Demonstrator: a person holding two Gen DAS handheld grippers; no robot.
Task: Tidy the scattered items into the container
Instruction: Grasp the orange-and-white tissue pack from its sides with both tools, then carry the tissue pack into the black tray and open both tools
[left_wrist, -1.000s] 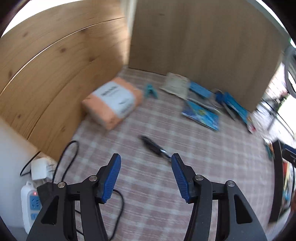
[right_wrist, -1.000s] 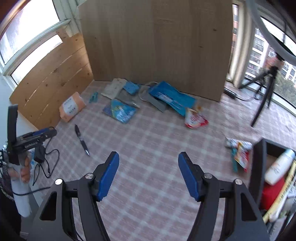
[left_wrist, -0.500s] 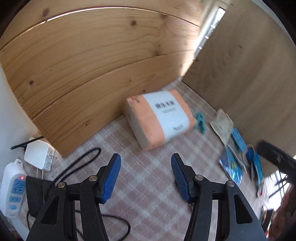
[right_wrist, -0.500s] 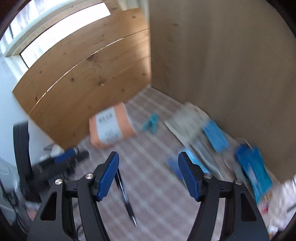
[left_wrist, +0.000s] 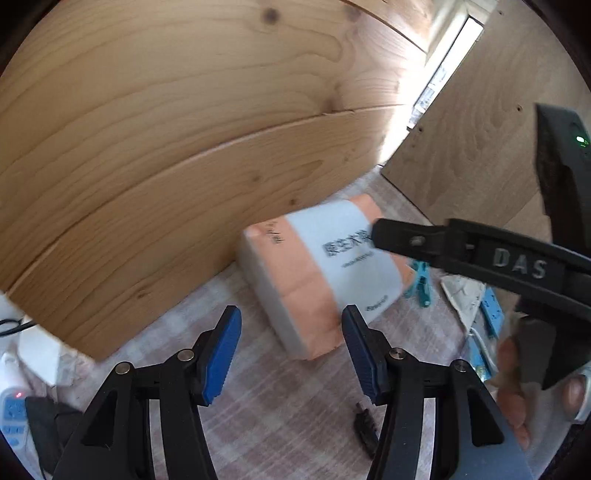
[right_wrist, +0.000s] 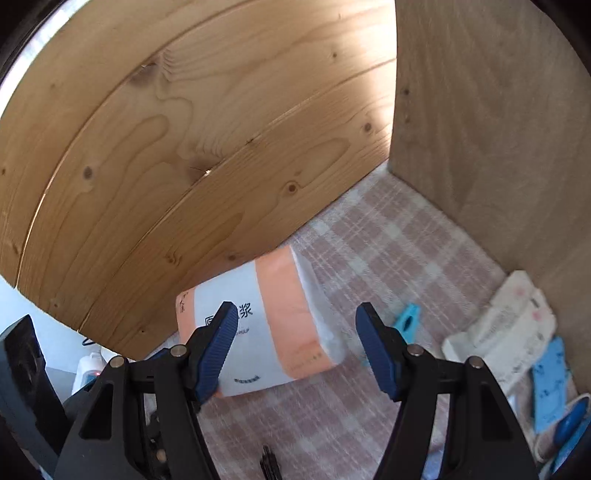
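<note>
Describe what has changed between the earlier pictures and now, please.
Both grippers swung toward the orange tissue pack by the wooden boards. The right gripper came from mid-table and now frames it; the left gripper stands just short of it. Nothing was gripped. The pack, blue clip and pen stayed put; both grippers stayed open.

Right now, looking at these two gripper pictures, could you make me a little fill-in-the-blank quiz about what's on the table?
1. The tissue pack is white and ____.
2. The jaws of the left gripper stand ____, with nothing between them.
3. The small clip beside the tissue pack is ____ in colour.
4. The tissue pack lies on a ____-patterned tablecloth.

Missing words: orange; open; blue; checked
</note>
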